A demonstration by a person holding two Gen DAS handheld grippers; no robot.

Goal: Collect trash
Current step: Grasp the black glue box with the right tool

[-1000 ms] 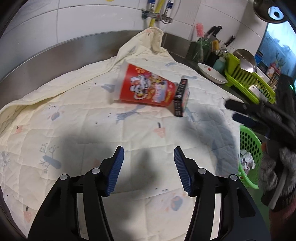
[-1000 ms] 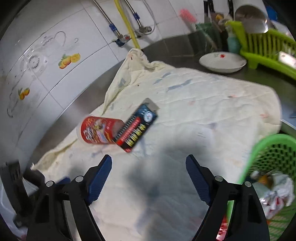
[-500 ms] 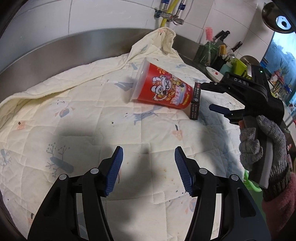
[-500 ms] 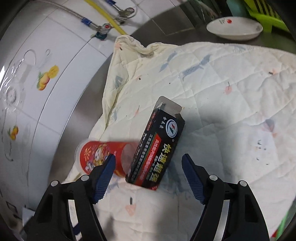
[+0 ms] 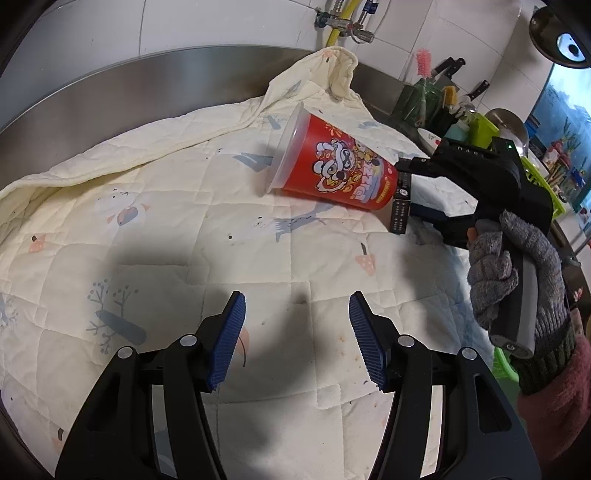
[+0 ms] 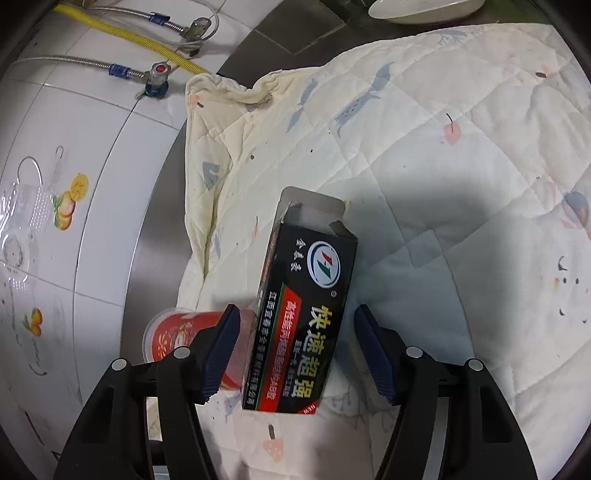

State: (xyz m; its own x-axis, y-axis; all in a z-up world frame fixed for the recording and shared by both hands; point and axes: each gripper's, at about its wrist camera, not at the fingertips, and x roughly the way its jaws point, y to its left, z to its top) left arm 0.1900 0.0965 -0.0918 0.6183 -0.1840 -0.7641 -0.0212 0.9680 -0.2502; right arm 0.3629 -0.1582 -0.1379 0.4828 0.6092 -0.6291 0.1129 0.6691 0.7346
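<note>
A red printed cup (image 5: pixel 334 173) lies on its side on a cream quilted cloth (image 5: pixel 166 236). A black carton (image 6: pixel 306 317) with an open top flap lies against the cup's base; its end shows in the left wrist view (image 5: pixel 400 210). My right gripper (image 6: pixel 295 350) is open, with one finger on each side of the carton and neither pad pressing on it. The cup (image 6: pixel 177 332) lies just left of its left finger. My left gripper (image 5: pixel 295 343) is open and empty over bare cloth, well short of the cup.
A steel backsplash (image 5: pixel 110 81) and tiled wall with water valves (image 6: pixel 159 79) run behind the cloth. A white plate (image 6: pixel 424 7), knives and a green dish rack (image 5: pixel 535 173) stand at the far right. A green basket rim (image 5: pixel 504 363) shows behind the gloved hand.
My right gripper has moved in toward the carton, and its open fingers now straddle it. The left gripper has edged closer to the cup and stays open.
</note>
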